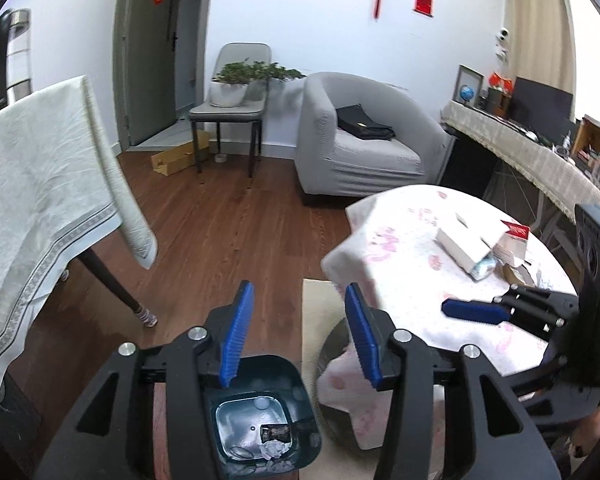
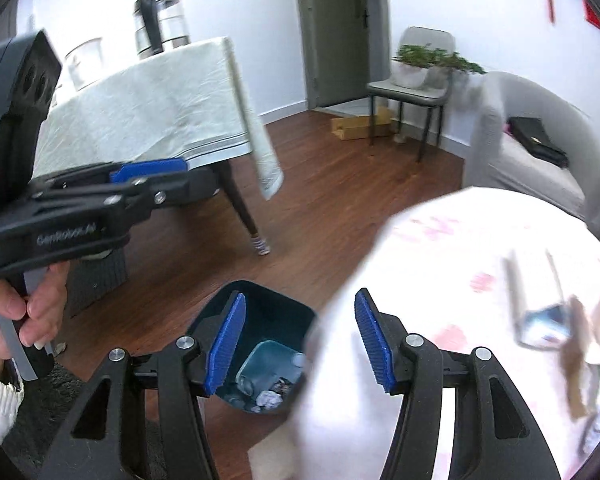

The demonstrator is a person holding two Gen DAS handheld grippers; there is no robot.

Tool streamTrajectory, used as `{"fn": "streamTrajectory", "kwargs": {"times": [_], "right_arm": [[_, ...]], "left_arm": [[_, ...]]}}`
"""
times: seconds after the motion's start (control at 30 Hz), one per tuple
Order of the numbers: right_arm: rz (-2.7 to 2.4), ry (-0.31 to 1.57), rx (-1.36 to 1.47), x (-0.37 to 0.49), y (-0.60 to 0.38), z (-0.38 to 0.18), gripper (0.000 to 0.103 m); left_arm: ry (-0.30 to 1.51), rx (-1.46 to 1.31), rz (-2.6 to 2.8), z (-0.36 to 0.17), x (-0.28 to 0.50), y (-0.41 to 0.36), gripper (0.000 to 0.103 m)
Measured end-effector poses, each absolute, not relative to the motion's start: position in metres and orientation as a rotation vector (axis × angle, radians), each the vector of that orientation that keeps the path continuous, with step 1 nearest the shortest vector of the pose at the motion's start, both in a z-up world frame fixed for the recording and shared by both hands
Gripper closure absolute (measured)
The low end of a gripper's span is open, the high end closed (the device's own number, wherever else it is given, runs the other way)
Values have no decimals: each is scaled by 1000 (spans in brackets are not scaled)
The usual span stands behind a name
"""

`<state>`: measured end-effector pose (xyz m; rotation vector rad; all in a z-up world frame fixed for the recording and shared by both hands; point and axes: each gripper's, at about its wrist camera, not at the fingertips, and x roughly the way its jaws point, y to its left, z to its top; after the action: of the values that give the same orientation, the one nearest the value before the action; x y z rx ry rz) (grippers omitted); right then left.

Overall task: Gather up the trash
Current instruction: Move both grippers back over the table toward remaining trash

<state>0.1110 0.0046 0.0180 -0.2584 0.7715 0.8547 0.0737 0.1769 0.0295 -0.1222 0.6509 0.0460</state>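
Bin (image 1: 260,412): dark teal, squarish with rounded corners, open mouth facing up, standing upright on the wood floor just beside the round table (image 1: 440,248).
Bin contents: crumpled white paper (image 1: 274,449), a small dark wrapper (image 1: 275,433), clear plastic on a pale shiny bottom.
Bin long axis: vertical, walls narrowing towards the base.
White box (image 1: 466,246): lying on the pink-flowered tablecloth, one end torn open, long axis running from upper left to lower right in the left wrist view; blurred in the right wrist view.
Left gripper (image 1: 300,336): blue pads apart, nothing between them, above the bin.
Right gripper (image 2: 300,344): pads apart, empty, over the bin and table edge.
Hand (image 2: 20,312): gripping the left gripper's handle.
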Motion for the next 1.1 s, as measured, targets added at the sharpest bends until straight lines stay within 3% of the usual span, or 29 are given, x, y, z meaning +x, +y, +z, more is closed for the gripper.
{"fn": "streamTrajectory", "kwargs": {"times": [0.17,0.43,1.1], "right_arm": [[792,755,-215,122,-40,26,45],[699,739,-191,134,-100,27,42],[479,718,-92,155,-232,25,37]], "left_arm": [[660,-113,8,24,89,145,44],[682,-88,-55,15,109,93,41],[688,-28,-173,8,141,-4,41]]}}
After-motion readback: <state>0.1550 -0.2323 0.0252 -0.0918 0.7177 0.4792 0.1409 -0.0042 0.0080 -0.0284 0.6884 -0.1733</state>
